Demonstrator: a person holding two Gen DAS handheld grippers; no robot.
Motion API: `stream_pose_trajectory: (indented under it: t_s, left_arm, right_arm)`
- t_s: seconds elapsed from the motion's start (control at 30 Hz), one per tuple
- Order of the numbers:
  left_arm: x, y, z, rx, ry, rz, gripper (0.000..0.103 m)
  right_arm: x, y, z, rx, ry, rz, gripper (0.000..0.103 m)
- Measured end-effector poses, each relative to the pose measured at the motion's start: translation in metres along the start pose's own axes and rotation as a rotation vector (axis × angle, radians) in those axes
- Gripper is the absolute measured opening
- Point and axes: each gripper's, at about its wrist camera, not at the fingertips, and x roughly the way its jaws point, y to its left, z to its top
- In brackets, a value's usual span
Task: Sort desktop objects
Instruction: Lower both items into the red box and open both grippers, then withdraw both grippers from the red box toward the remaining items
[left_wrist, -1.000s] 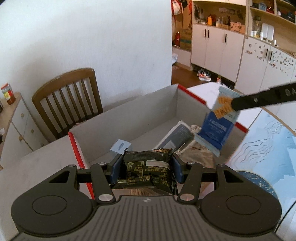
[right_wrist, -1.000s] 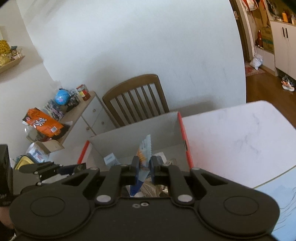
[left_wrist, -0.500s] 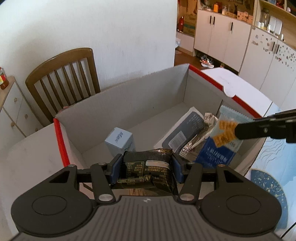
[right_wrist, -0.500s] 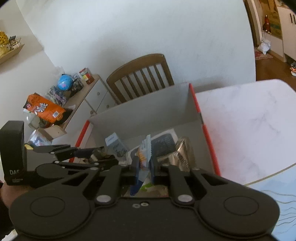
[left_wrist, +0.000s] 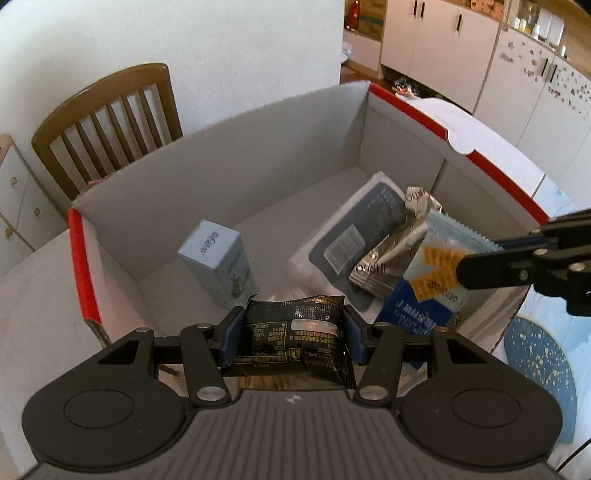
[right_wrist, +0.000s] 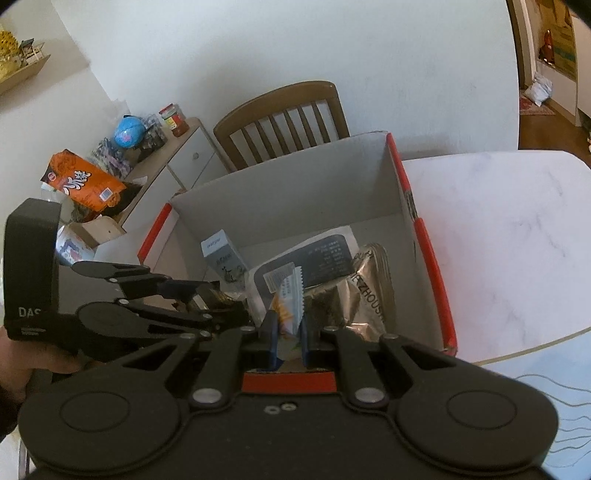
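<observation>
- Both tongs have come lower and nearer the cardboard box since a second ago: the blue-and-white packet, which hung above the far rim, now dips inside the box, and the dark packet has advanced over the near edge.
- Left tongs are clenched on the dark snack packet, pinched across its width so it sits level, just over the box's near wall.
- Right tongs grip the blue-and-white packet by its upper part, so it hangs edge-down and can slip in beside what is already there.
- Already in the box: a small pale blue carton standing upright toward the left, a flat dark-and-white pack leaning to the right, and a silver foil pouch lying on it.
- Box stands on the white counter; a wooden chair is behind it.
- Judging by this, the drop is near; letting go one at a time would keep the packets from landing on the upright carton.
</observation>
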Motion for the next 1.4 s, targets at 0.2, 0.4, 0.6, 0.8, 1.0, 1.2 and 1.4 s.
stream_pose_trajectory:
  t_s: [0.2,0.4,0.6,0.8,1.0,1.2,1.4]
  left_arm:
    - [0.005,0.000,0.000,-0.015,0.034,-0.008,0.055]
    - [0.000,-0.002,0.000,-0.018,0.029,0.005,0.061]
    - [-0.013,-0.001,0.000,-0.050,-0.001,0.020,0.070]
    - [-0.029,-0.006,-0.006,-0.059,-0.023,0.022,0.071]
    - [-0.047,-0.016,-0.012,-0.063,-0.050,0.032,0.071]
    - [-0.073,-0.029,-0.022,-0.088,-0.106,0.051,0.071]
    - [-0.100,-0.050,-0.041,-0.113,-0.173,0.061,0.071]
  right_arm:
    - [-0.006,-0.001,0.002,-0.013,-0.004,-0.018,0.025]
    - [-0.014,-0.002,0.002,-0.020,-0.014,-0.023,0.031]
    - [-0.028,0.002,-0.002,-0.055,-0.018,-0.009,0.034]
    - [-0.040,0.009,-0.007,-0.094,-0.026,0.005,0.037]
    - [-0.053,0.015,-0.013,-0.121,-0.026,0.022,0.047]
    - [-0.065,0.020,-0.024,-0.165,-0.015,0.036,0.047]
    - [-0.074,0.022,-0.038,-0.220,0.007,0.052,0.047]
